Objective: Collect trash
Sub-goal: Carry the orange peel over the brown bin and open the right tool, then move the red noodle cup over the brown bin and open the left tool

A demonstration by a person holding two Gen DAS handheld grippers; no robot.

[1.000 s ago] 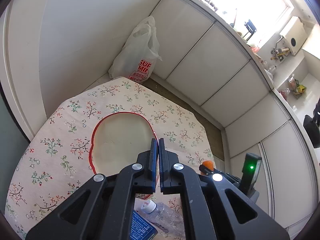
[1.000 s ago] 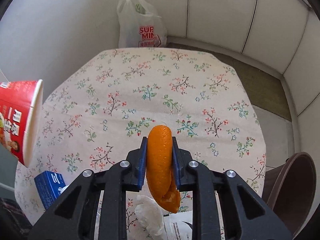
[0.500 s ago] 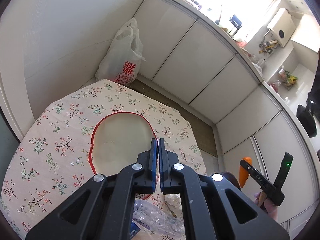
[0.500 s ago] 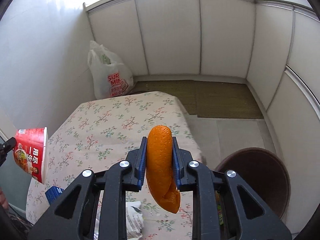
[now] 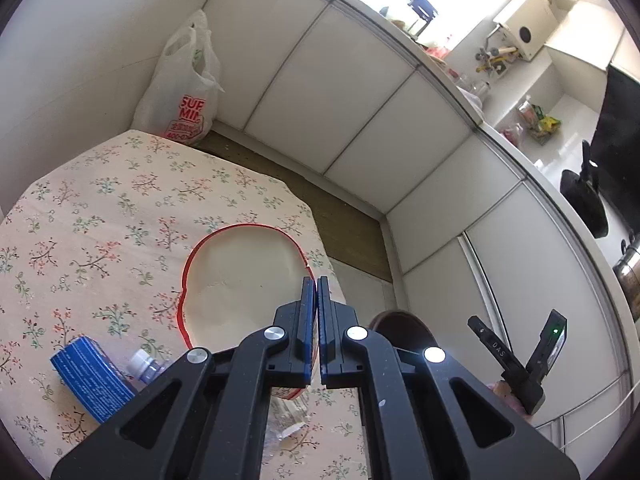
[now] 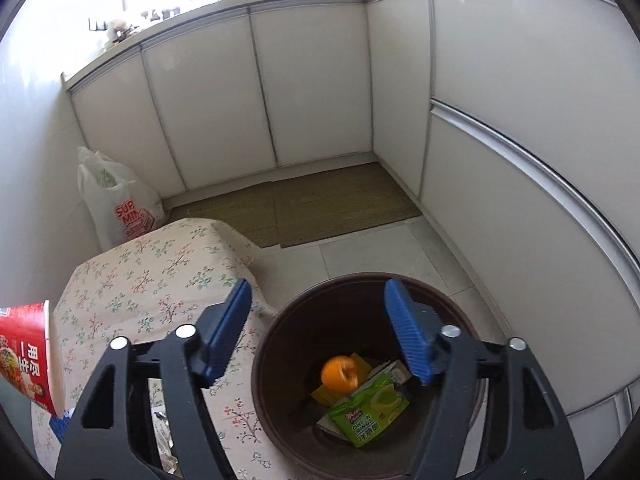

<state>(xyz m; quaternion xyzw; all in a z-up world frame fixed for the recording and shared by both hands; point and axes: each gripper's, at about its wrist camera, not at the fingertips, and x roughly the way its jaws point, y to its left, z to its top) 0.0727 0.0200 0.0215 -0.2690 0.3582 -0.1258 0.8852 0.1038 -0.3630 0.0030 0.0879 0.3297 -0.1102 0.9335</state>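
My left gripper (image 5: 317, 280) is shut on the rim of a red instant-noodle cup (image 5: 240, 280), whose pale inside faces the camera. The same cup (image 6: 28, 356) hangs at the left edge of the right wrist view, above the table. My right gripper (image 6: 318, 286) is over the brown trash bin (image 6: 272, 344); its jaws are opening and hold nothing. An orange peel (image 6: 339, 372) is down in the bin beside a green snack packet (image 6: 368, 408). The left wrist view shows the right gripper (image 5: 516, 320) spread wide beyond the bin (image 5: 400, 320).
The floral-cloth table (image 5: 100, 220) carries a blue box (image 5: 90, 380) and a plastic bottle (image 5: 140, 364). A white shopping bag (image 6: 120, 204) stands in the corner by the wall. White cabinet doors ring the floor, and a woven mat (image 6: 320, 208) lies beyond the bin.
The right gripper swung from over the table to above the bin and opened; the orange peel left its jaws and is in the bin. The left gripper carried the cup rightwards.
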